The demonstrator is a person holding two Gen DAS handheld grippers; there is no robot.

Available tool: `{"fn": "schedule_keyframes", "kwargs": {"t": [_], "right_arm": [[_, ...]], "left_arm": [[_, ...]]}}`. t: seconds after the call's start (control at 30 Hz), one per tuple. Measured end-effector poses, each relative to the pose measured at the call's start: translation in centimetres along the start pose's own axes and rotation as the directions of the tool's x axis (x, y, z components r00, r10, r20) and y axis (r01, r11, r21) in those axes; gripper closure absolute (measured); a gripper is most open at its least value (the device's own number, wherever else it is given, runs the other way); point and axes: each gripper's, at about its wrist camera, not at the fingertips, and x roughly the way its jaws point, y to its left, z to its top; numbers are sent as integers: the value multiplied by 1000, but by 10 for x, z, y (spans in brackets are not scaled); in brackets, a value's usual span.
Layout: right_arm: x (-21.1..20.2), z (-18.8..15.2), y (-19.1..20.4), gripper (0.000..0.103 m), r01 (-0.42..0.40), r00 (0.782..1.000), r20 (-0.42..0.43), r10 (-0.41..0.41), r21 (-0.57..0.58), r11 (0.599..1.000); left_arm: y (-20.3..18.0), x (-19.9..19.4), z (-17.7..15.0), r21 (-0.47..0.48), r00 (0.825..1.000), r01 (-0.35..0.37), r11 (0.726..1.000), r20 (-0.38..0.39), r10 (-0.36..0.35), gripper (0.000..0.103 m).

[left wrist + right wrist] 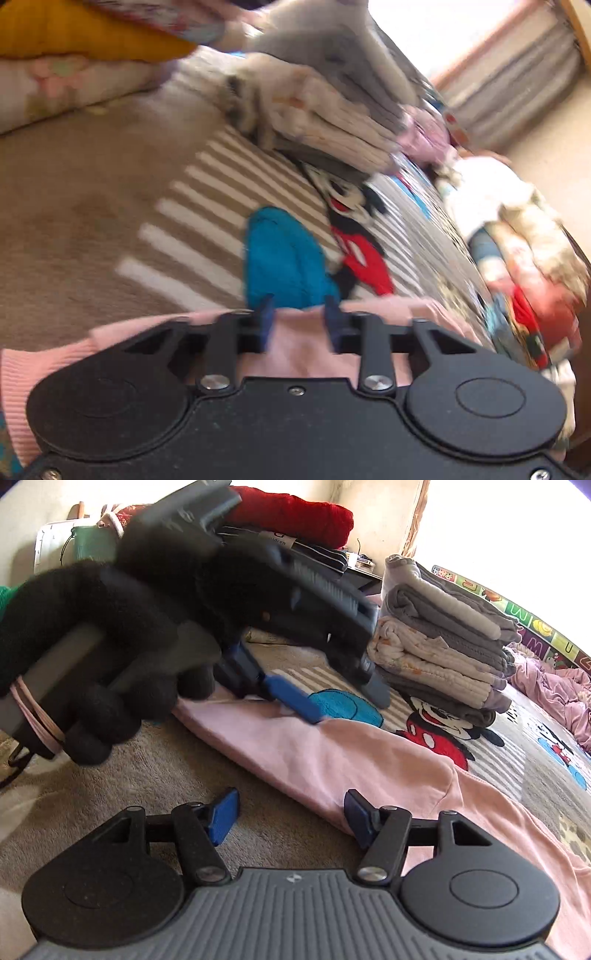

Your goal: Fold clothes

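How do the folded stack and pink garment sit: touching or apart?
Apart. Right wrist view: bare rug with its cartoon mouse shows between the folded stack and the pink garment.

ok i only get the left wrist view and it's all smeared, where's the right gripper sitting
Observer: The right gripper is low at the near folded edge of the pink garment, jaws open.
Operator: is it holding that edge
Observer: No. One finger is at the edge, though I can't tell whether it touches. The other is over bare carpet.
Operator: anything past the folded stack i can't see
Observer: A red blanket lies folded on a darker pile at the back.
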Motion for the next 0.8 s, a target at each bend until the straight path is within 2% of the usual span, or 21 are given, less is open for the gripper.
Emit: {"fn": "schedule_keyframes", "kwargs": {"t": [0.07,0.1,0.13,0.17,0.2,0.27,0.3,0.33,0.37,0.4,0.43,0.47,0.5,0.53,0.57,0.63,0.67,0.7,0.8], "right_arm": [[0,0,0,40,-1,1000,1,1,2,1000],[-2,1,0,40,-3,1000,6,3,1,1000],[-4,2,0,39,-7,1000,11,7,1,1000],[-7,2,-1,39,-12,1000,16,12,1,1000],[-9,3,-1,39,-16,1000,22,16,0,1000],[-9,3,-2,39,-25,1000,20,25,-1,1000],[-7,3,-2,38,-31,999,13,31,1,1000],[-4,2,-1,37,-38,999,5,38,3,999],[-3,1,-1,37,-41,999,3,41,5,999],[-3,0,-1,37,-40,999,6,40,8,999],[-5,-1,-1,38,-36,999,8,36,10,999],[-7,-1,-2,39,-29,1000,8,29,12,1000],[-10,0,-4,39,-25,1000,15,25,19,1000],[-14,0,-6,39,-23,999,26,22,29,999],[-17,1,-8,39,-17,1000,26,16,31,999],[-21,1,-13,39,3,1000,19,-4,34,999],[-22,1,-16,39,6,1000,19,-7,47,999],[-22,0,-19,38,4,1000,15,-5,62,998],[-11,-7,-23,38,-22,999,-41,26,85,996]], "left_arm": [[-3,-9,5,0,997,72,997,21,-72,70],[-5,-10,5,-12,991,136,991,13,-136,65],[-8,-10,4,-28,979,205,978,3,-205,53],[-10,-10,3,-45,962,272,961,-7,-272,48],[-12,-3,1,-84,947,317,945,-27,-320,47],[-14,16,-5,-167,917,375,912,-79,-391,36],[-17,27,-9,-186,911,374,908,-109,-398,36],[-19,36,-11,-186,924,333,924,-132,-360,36],[-21,44,-12,-181,938,283,942,-152,-312,44],[-18,42,-10,-174,968,209,962,-106,-230,60],[-14,37,-7,-171,990,128,977,-43,-137,71],[-8,30,-3,-197,993,114,974,15,-113,68],[-4,26,0,-232,986,166,958,25,-165,62],[-1,24,4,-267,973,228,936,26,-230,44],[-3,21,6,-264,955,292,919,25,-296,30],[-18,26,5,-251,909,395,884,-32,-416,26],[-25,30,4,-247,879,444,861,-63,-472,23],[-31,35,1,-248,865,460,852,-90,-493,23],[-40,60,-10,-269,850,445,854,-175,-497,21]]}}
